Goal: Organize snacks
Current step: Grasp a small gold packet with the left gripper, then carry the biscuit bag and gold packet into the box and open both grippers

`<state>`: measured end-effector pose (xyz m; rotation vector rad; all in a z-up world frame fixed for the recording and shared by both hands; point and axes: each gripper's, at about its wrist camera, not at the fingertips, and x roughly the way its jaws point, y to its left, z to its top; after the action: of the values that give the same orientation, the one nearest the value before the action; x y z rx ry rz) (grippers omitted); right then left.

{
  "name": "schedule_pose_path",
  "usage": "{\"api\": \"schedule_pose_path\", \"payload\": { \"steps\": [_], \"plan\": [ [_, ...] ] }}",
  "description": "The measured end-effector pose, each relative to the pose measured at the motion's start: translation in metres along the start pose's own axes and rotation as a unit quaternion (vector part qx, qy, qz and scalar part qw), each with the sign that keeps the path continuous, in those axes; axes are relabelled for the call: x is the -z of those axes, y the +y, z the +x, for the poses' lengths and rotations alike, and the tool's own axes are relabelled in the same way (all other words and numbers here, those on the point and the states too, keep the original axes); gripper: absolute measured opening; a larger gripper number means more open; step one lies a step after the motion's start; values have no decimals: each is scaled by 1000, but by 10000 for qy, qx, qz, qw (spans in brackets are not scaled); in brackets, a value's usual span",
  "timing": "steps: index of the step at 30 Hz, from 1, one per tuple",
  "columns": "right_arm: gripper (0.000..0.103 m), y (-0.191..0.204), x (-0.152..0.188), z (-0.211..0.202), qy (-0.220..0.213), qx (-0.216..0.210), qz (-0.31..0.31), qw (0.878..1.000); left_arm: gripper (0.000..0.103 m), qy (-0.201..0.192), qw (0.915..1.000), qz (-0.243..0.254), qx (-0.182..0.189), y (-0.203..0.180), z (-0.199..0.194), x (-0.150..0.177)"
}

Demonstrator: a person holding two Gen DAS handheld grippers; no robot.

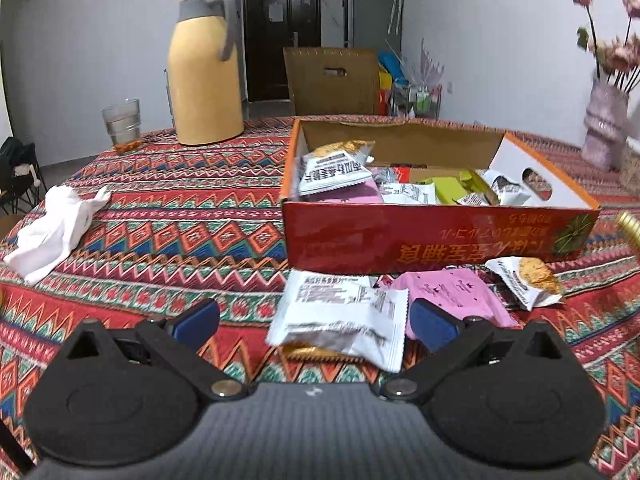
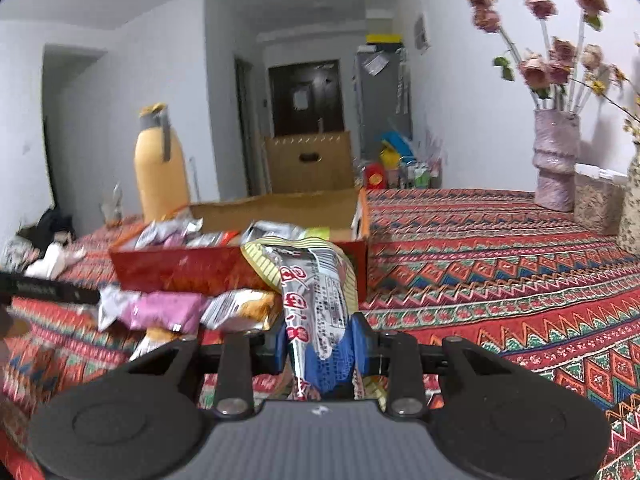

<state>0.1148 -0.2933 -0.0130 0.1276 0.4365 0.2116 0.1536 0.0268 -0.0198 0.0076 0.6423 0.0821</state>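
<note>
A red cardboard box (image 1: 432,236) holds several snack packets on the patterned table. In front of it lie a white packet (image 1: 340,312), a pink packet (image 1: 456,292) and a white-and-orange packet (image 1: 528,280). My left gripper (image 1: 314,322) is open, its blue pads either side of the white packet. In the right wrist view my right gripper (image 2: 320,346) is shut on a silver and red snack packet (image 2: 316,280), held upright just before the box (image 2: 192,268). The pink packet (image 2: 164,310) and orange packet (image 2: 244,308) lie to its left.
A yellow thermos (image 1: 204,76) and a glass (image 1: 122,124) stand at the back left. A crumpled white cloth (image 1: 56,232) lies at the left. A vase of dried roses (image 2: 556,160) stands at the right rear. The tablecloth (image 2: 500,272) lies to the right of the box.
</note>
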Motion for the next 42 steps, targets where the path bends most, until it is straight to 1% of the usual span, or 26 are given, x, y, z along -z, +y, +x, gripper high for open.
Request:
{"api": "schedule_pose_path", "payload": {
  "steps": [1, 4, 6, 8, 9, 10, 11, 13, 16, 22, 23, 29, 34, 37, 42],
  "plan": [
    [31, -2, 0, 1, -37, 16, 68, 10000, 103, 55, 10000, 5, -64, -3, 6, -1],
    [31, -5, 0, 7, -60, 24, 185, 9998, 99, 154, 9999, 7, -7, -8, 18, -2],
    [31, -7, 0, 9, -56, 14, 199, 9998, 83, 244, 9997, 16, 61, -10, 24, -2],
    [31, -9, 0, 10, -68, 15, 227, 9997, 74, 310, 9992, -45, 246, -8, 28, -1],
    [31, -10, 0, 11, -79, 16, 247, 9997, 61, 301, 9991, -75, 287, -6, 27, -1],
    [31, -12, -1, 11, -90, 15, 255, 9996, 57, 317, 9989, -93, 321, -5, 27, -1],
    [31, -12, -1, 11, -95, 12, 254, 9996, 49, 333, 9985, -147, 400, -3, 27, -1],
    [31, -12, -1, 11, -104, 4, 247, 9996, 48, 307, 9984, -212, 424, 0, 26, -1],
    [31, -11, -1, 12, -107, -6, 241, 9997, 43, 237, 9986, -244, 412, 2, 21, -1],
    [31, -7, -2, 11, -133, -9, 208, 9997, 29, -1, 9986, -256, 463, 6, 5, -3],
    [31, -7, -3, 11, -140, -14, 201, 9997, 17, -45, 9986, -248, 473, 6, 3, -3],
    [31, -3, -7, 8, -205, -49, 169, 9996, 17, -287, 9981, -299, 458, 11, -12, -6],
    [31, 2, -10, 5, -235, -67, 139, 9996, 17, -424, 9966, -425, 557, 18, -25, -10],
    [31, 7, -14, 2, -284, -107, 90, 9995, 17, -619, 9954, -427, 597, 19, -36, -13],
    [31, 12, -20, 3, -381, -177, 67, 9991, 17, -765, 9941, -456, 624, 20, -44, -18]
  ]
}}
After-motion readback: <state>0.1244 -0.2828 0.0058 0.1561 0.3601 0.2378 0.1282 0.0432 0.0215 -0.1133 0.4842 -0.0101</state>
